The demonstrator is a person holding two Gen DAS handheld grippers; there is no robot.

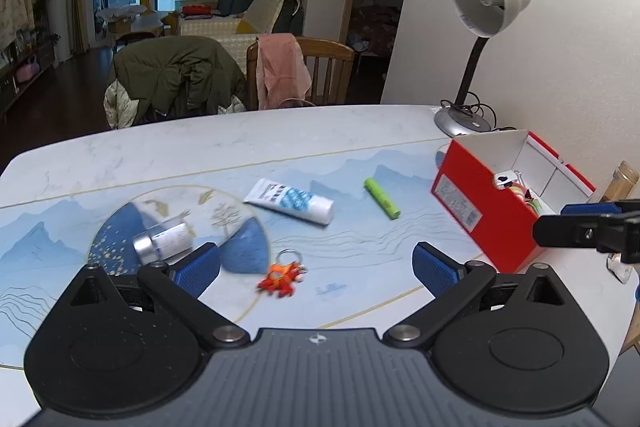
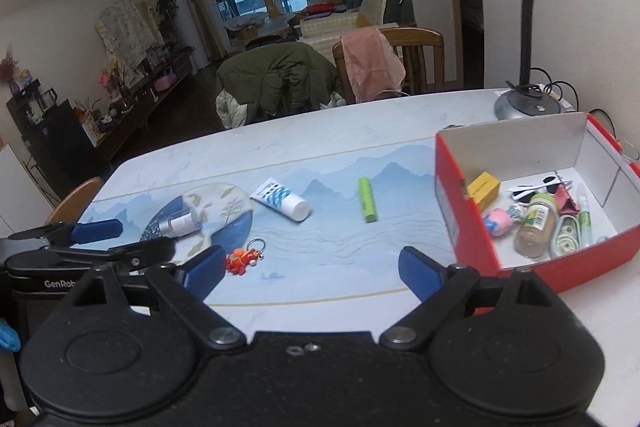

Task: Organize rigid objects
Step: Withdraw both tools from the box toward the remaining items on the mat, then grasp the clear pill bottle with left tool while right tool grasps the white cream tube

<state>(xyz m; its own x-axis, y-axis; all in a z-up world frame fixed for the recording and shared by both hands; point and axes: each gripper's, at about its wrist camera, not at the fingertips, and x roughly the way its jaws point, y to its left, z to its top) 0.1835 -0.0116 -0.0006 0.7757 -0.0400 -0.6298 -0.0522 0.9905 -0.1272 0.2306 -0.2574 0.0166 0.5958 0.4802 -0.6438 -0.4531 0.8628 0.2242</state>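
A pale marble-look surface (image 2: 360, 115) with a blue mountain-print mat is carrying everything, largest first. An open red cardboard box with a white lining (image 2: 448, 187) is sitting at the right edge – evidently the collecting bin, since it is already holding a small jar, a yellow carton, clips and a pink figure. A printed label on its red side is showing, too blurred to read.

Four items are lying loose on the mat, likely waiting to be boxed: a white squeeze tube with blue print (image 2: 280, 203), unreadable; a lime-green cylindrical stick (image 2: 368, 205); a small clear bottle with a silver cap (image 1: 162, 241); an orange figure keyring (image 1: 282, 279).

The left gripper (image 1: 316, 267) and right gripper (image 2: 310, 269) are hovering with jaws wide, holding nothing. "GenRob" is showing on the left gripper's body – the rest is cut off.
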